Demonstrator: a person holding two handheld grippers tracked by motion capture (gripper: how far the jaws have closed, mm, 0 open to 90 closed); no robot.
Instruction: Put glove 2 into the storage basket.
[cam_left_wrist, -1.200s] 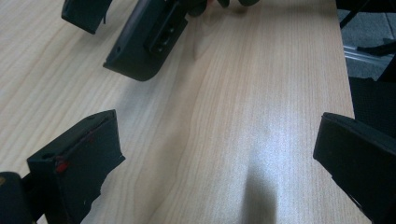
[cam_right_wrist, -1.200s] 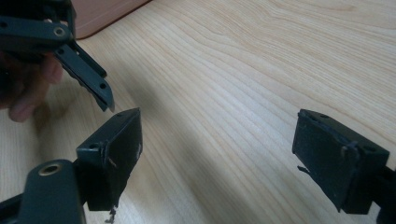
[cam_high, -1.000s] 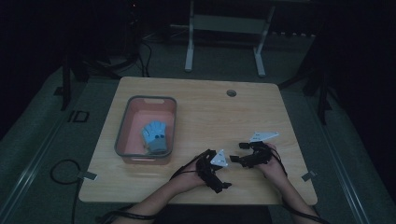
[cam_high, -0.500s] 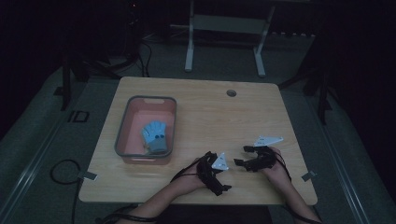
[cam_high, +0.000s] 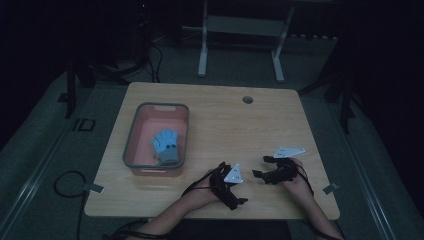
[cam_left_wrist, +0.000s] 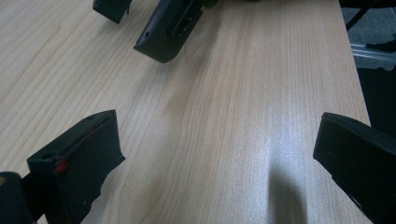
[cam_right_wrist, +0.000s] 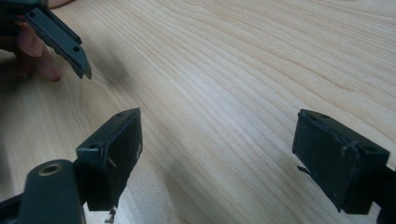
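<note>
Both hand-held grippers rest low over the front of the wooden table (cam_high: 225, 120), facing each other. My left gripper (cam_high: 231, 176) is open, its black jaws spread wide over bare wood in the left gripper view (cam_left_wrist: 219, 154). My right gripper (cam_high: 260, 167) is open too, with nothing between its jaws (cam_right_wrist: 217, 154). Each gripper view catches the other gripper's jaw tips: the right gripper (cam_left_wrist: 163, 28) at the top, the left gripper (cam_right_wrist: 60, 39) at the upper left with fingers of the hand behind it. A blue glove (cam_high: 166, 145) lies in a pink bin (cam_high: 134, 137) at the table's left.
A round cable hole (cam_high: 247, 99) sits near the table's far edge. The table's right edge (cam_left_wrist: 355, 70) runs close past the left gripper. A metal stand (cam_high: 240, 40) is on the floor behind the table, and a cable loop (cam_high: 67, 182) lies on the floor at left.
Both hands have drawn slightly back toward the table's front edge. The right gripper dropped lower and nearer the left one. Jaws stay spread.
</note>
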